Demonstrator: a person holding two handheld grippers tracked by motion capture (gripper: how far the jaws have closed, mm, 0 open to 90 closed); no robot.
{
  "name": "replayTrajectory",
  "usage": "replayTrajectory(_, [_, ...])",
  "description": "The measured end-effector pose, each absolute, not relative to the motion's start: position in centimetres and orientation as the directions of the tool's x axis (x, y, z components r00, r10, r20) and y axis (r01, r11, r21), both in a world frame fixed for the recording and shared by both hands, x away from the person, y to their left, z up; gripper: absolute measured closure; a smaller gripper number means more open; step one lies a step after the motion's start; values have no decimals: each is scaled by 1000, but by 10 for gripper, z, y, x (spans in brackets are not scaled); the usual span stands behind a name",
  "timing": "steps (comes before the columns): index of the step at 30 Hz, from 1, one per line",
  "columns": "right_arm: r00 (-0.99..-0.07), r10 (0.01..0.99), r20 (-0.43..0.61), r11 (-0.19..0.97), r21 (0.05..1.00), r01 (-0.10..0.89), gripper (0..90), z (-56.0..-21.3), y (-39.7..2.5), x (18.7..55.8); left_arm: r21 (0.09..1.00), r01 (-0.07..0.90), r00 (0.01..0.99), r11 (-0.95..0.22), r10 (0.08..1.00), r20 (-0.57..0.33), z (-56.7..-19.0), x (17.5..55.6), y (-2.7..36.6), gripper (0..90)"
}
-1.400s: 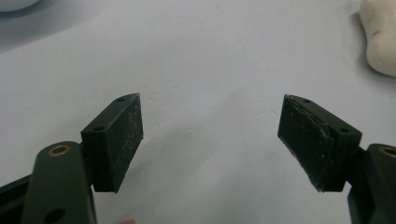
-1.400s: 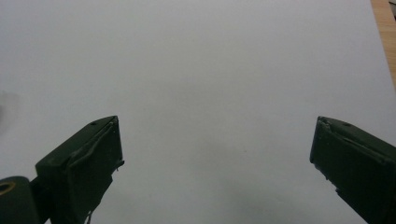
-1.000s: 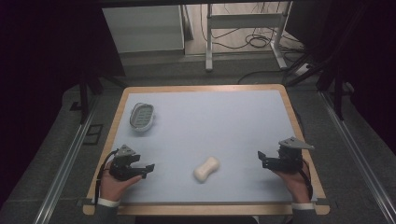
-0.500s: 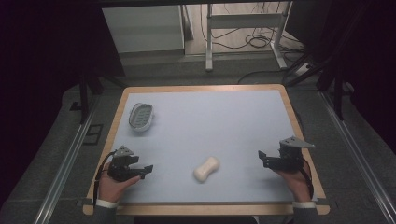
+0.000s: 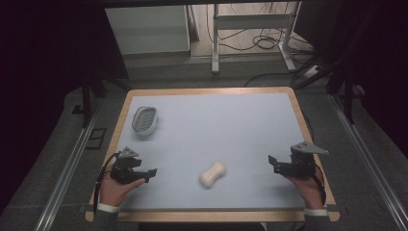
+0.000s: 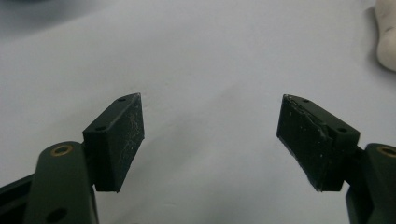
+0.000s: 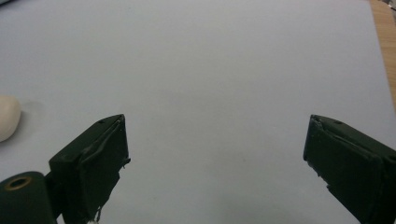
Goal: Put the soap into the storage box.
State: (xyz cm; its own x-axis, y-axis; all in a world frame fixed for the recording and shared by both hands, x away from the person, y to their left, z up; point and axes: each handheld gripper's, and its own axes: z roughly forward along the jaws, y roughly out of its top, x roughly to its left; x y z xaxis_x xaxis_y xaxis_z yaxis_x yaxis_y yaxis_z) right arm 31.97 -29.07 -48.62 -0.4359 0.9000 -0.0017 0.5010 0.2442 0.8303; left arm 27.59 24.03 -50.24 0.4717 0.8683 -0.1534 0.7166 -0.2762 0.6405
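Left gripper [image 5: 144, 174]: we see it near the table's [image 5: 250, 125] near-left corner, jaws spread wide and empty, pointing toward the soap.
Right gripper [image 5: 275, 163]: we see it near the near-right edge, jaws likewise wide apart and holding nothing, pointing inward toward the soap.
Soap [image 5: 213, 174]: it lies on the table between the two grippers, to the right of the left gripper and to the left of the right one.
Nearer hand: we judge the left gripper nearer, though not by much; both stand well apart from the soap.
Long axis: the soap runs on a slant, one end nearer the person and toward the left gripper, the other farther off and toward the right gripper.
Look of the soap: a pale cream bar, rounded at both ends and pinched at the waist; its edge shows at the upper right of the left gripper view [image 6: 386, 35] and at the left of the right gripper view [image 7: 8, 116].
Dish [image 5: 145, 120]: an oval white dish with a grey inside lies ahead of the left gripper, well apart from the soap; we judge it the likely goal.
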Motion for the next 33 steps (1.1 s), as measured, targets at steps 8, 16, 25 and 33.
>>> replayTrajectory(8, [-423,906,-9,239,836,495,64,-486,-293,319,654,694,504,-302,852,-141,-482,278,236,242])
replayTrajectory(16, [-420,907,-16,246,831,500,64,-488,-290,320,650,689,527,-321,838,-145,-478,281,230,240])
replayTrajectory(25, [-414,910,-28,252,830,498,64,-490,-289,320,652,677,547,-341,826,-137,-470,282,221,227])
replayTrajectory(33, [-417,909,-33,259,826,501,64,-490,-289,319,646,671,571,-362,809,-139,-466,284,209,224])
